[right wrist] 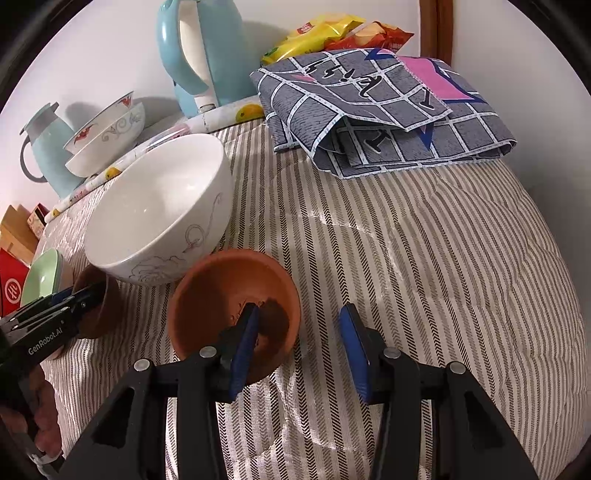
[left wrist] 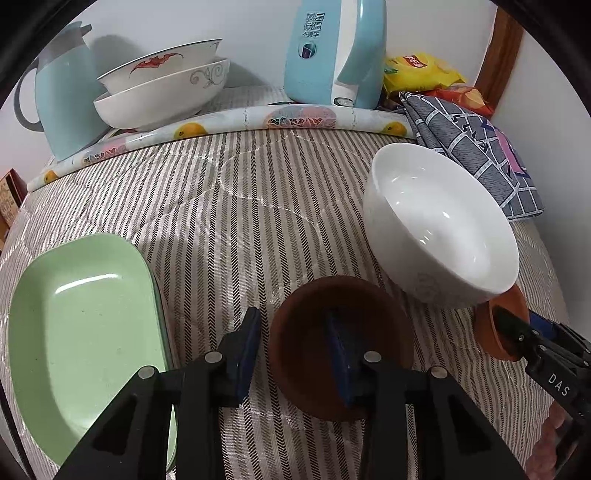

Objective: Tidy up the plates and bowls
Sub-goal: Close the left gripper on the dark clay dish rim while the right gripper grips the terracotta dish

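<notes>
Fingers of the left gripper (left wrist: 295,354) straddle the near wall of a small dark-brown round clay bowl (left wrist: 314,325): right finger (left wrist: 341,363) inside, left finger (left wrist: 247,354) outside the rim, jaws part closed; can't tell whether the pads actually press the wall. Right gripper (right wrist: 301,350) fingers about half open, left finger (right wrist: 245,350) dipped inside a small terracotta-orange clay bowl (right wrist: 221,291), right finger (right wrist: 354,350) outside over the cloth, clear of the bowl; nothing clamped. Both small bowls sit on the striped herringbone cloth of the worktop (right wrist: 424,277), either side of a large white porcelain bowl (left wrist: 439,225) tilted at 2 o'clock in the left wrist view. Pale green oblong plate (left wrist: 85,325) at 9 o'clock, just beside the left finger. At 11 o'clock, two stacked white patterned bowls (left wrist: 162,85) next to a light-blue jug (left wrist: 70,103); light-blue electric kettle (left wrist: 332,55) at 12; folded grey checked cloth (right wrist: 388,110) and yellow snack bags (right wrist: 314,35) at 1 o'clock.
</notes>
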Motion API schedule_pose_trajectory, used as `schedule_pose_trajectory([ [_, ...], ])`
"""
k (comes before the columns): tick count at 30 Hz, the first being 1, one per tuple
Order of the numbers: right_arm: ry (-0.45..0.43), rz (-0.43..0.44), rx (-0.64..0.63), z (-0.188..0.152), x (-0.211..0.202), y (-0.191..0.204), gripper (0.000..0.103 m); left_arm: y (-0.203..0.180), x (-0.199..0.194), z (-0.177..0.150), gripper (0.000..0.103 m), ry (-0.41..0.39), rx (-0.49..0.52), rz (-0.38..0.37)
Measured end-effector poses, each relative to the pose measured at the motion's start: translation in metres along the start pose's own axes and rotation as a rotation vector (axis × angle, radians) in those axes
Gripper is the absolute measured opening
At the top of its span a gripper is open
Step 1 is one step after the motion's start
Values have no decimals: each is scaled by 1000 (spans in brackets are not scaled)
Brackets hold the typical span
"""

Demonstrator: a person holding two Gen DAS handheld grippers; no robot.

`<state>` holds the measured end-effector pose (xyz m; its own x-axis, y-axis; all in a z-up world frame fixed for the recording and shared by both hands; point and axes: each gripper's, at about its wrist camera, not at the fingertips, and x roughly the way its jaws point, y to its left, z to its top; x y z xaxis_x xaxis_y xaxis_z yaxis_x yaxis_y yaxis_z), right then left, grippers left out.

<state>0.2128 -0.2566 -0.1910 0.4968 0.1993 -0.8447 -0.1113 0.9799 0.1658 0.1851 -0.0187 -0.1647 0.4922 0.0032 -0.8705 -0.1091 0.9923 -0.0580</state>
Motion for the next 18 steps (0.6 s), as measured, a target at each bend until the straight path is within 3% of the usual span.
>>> schedule_pose_trajectory([
  [9, 9, 0, -16, 3, 2, 0, 45, 2, 1, 0, 34, 3, -11, -15],
  [11, 1, -5, -12, 3, 2, 0, 41, 2, 2, 1, 34, 8, -15, -17],
  [14, -3, 27, -9, 3, 2, 1, 25, 2, 2, 1, 31, 8, -8, -27],
  [15, -4, 30, -7, 3, 2, 1, 15, 2, 1, 0, 29, 8, -8, -30],
  [16, -6, 27, -6, 3, 2, 2, 14, 2, 1, 0, 22, 6, -10, -34],
  [18, -11, 14, -10, 3, 2, 4, 13, 2, -1, 1, 18, 8, -19, -52],
])
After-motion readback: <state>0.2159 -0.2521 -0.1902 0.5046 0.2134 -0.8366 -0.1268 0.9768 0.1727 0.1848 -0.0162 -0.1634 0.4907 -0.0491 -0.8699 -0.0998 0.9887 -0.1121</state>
